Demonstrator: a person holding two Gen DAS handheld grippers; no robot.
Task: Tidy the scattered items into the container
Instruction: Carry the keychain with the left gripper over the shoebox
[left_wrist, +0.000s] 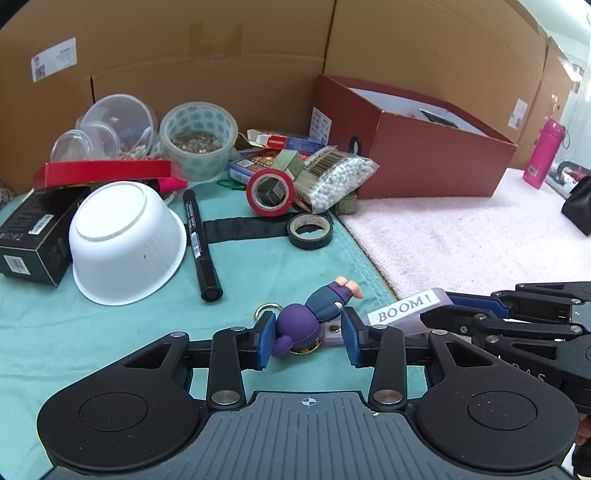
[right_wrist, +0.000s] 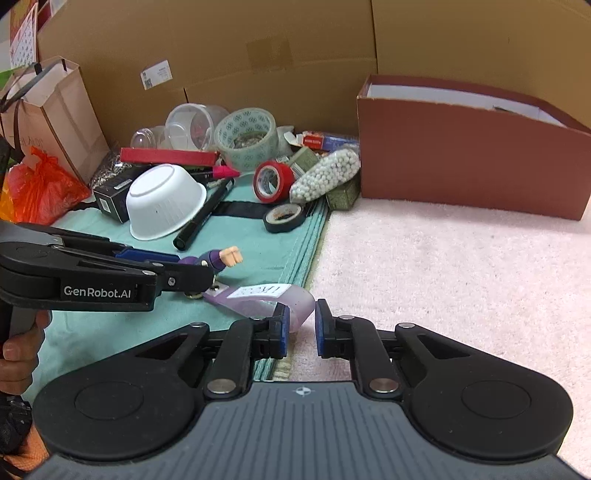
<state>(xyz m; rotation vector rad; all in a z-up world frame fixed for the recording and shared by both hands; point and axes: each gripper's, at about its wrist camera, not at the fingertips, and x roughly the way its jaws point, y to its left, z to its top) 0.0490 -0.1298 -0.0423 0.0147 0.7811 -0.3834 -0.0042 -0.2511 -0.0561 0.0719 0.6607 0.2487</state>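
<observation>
Left wrist view: left gripper low over the teal cloth, jaws apart, one on each side of the purple figure keychain. Left pad close to or touching the figure's head; right pad just beside the body; no firm clamp visible. Figure lies on its side on the cloth, gold ring just behind the left pad.

The keychain's lilac strap, printed "BOOM!", runs from the figure toward the right gripper. Seen from the side here; whether it pinches the strap I cannot tell.

Right wrist view: right gripper has its jaws slightly apart, the strap loop curling between them, against the left pad. Grip not confirmed. Left gripper sits over the figure.

Red cardboard box stands open, well beyond the figure, on the pink towel. Between figure and box: black tape roll, red tape roll, bag of cotton swabs. Left of these, an overturned white bowl with a black marker just beside it.
</observation>
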